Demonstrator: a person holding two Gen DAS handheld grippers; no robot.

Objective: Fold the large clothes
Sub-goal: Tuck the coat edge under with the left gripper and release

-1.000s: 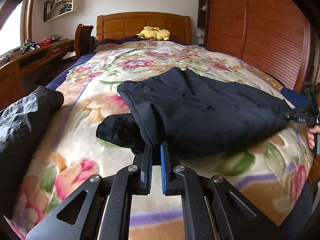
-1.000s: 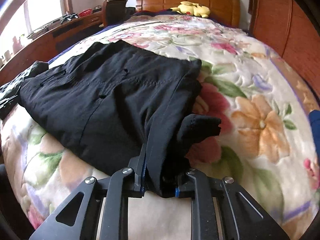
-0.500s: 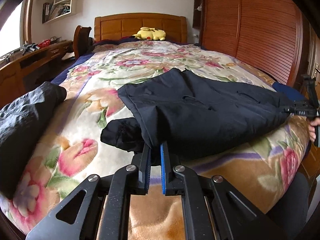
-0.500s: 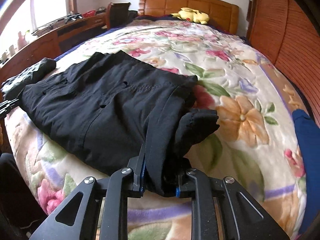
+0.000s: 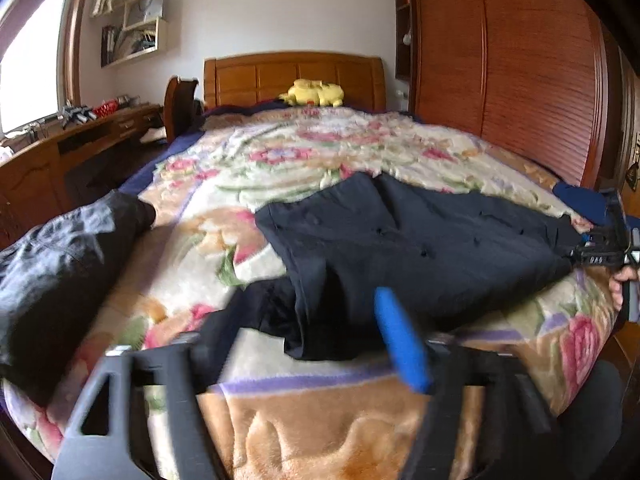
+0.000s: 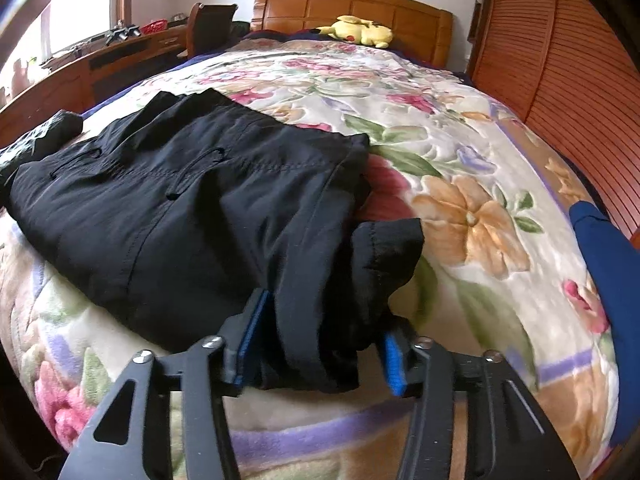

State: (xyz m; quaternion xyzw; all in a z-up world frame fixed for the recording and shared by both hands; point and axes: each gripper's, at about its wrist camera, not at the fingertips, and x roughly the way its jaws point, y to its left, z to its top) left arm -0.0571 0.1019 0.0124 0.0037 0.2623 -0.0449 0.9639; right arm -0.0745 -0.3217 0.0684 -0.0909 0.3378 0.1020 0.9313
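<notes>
A folded black garment [image 5: 400,248] lies across the foot of the bed on the floral blanket [image 5: 320,152]. My left gripper [image 5: 304,344] is at its near corner, blurred, its jaws opening wide. The corner and a dark sleeve end lie loose between them; the blue pad [image 5: 400,340] is clear of the cloth. In the right wrist view the black garment [image 6: 200,208] has its other end's hem and a cuff hanging between the opening jaws of my right gripper [image 6: 320,356], whose pads [image 6: 394,364] do not press it. The right gripper [image 5: 600,252] also shows at the garment's far end.
A second dark garment [image 5: 60,264] lies on the bed's left edge, and a blue cloth [image 6: 608,280] on the right edge. A yellow plush toy [image 6: 360,32] sits by the headboard [image 5: 292,76]. A wooden desk [image 5: 80,148] runs along the left, a slatted wardrobe [image 5: 520,80] along the right.
Both grippers went from shut on the black garment's ends to wide apart, letting go. The released corners now rest on the blanket. Both views drew back a little.
</notes>
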